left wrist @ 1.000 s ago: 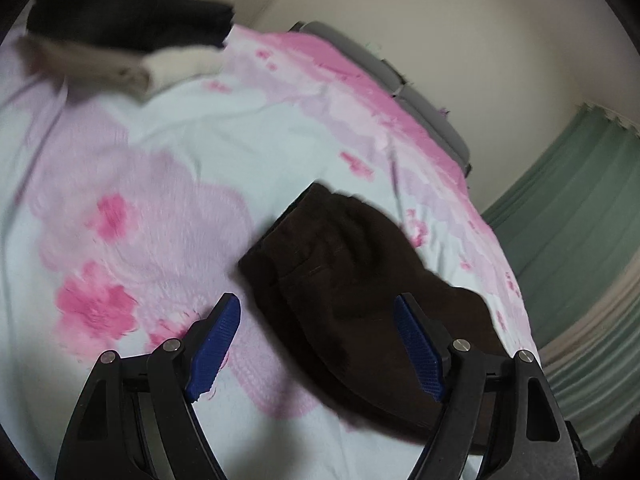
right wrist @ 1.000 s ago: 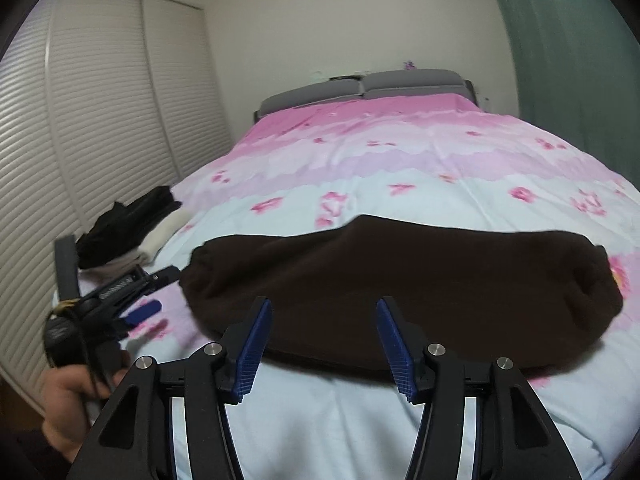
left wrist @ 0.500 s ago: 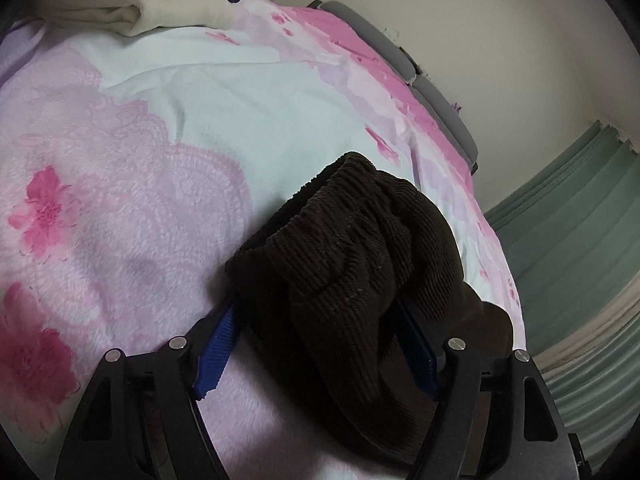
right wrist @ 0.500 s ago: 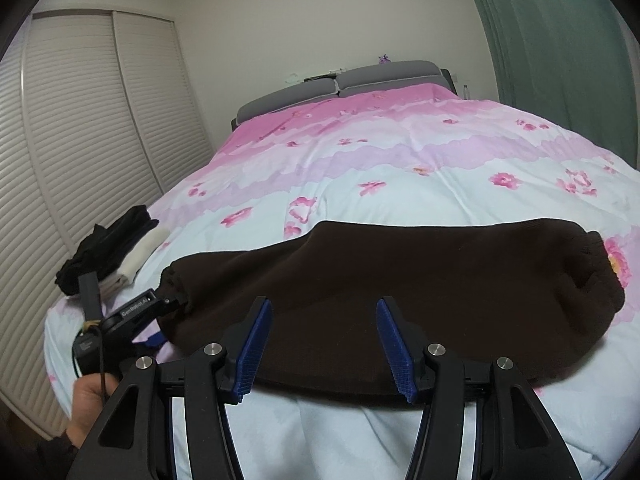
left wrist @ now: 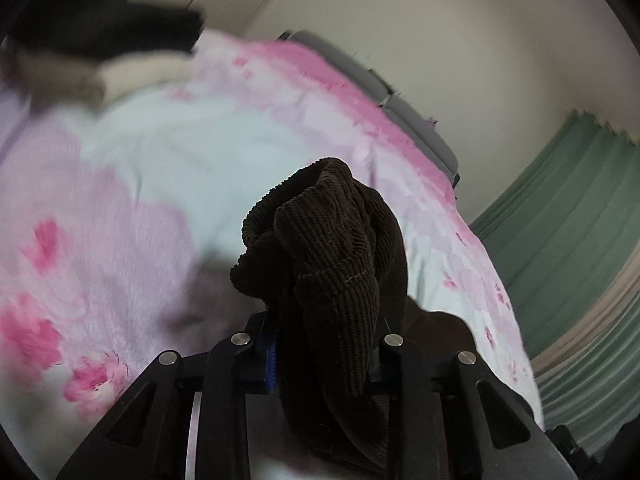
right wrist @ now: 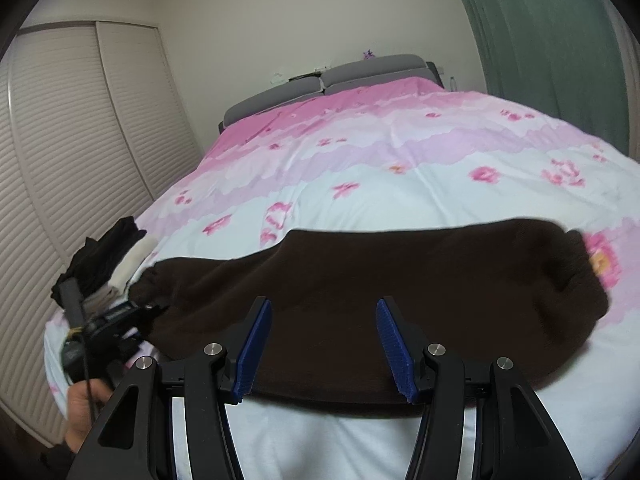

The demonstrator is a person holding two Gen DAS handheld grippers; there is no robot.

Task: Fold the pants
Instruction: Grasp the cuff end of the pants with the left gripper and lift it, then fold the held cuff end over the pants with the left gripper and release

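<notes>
Dark brown corduroy pants (right wrist: 380,300) lie across the near part of the bed, folded lengthwise into one long band. My left gripper (left wrist: 324,356) is shut on the left end of the pants (left wrist: 332,256), which bunches up between its jaws, lifted off the bedcover. In the right wrist view the left gripper (right wrist: 116,320) sits at the pants' left end. My right gripper (right wrist: 322,344) is open and empty, just above the near edge of the pants at their middle.
The bed has a pink, white and lilac flowered cover (right wrist: 400,168) and a grey headboard (right wrist: 332,84). A pile of folded black and cream clothes (right wrist: 108,264) lies at the bed's left edge. Louvred wardrobe doors (right wrist: 80,160) stand left, green curtains (right wrist: 560,40) right.
My left gripper closed on the left end of the pants and lifted it off the bedcover. The right gripper stayed open over the pants' near edge.
</notes>
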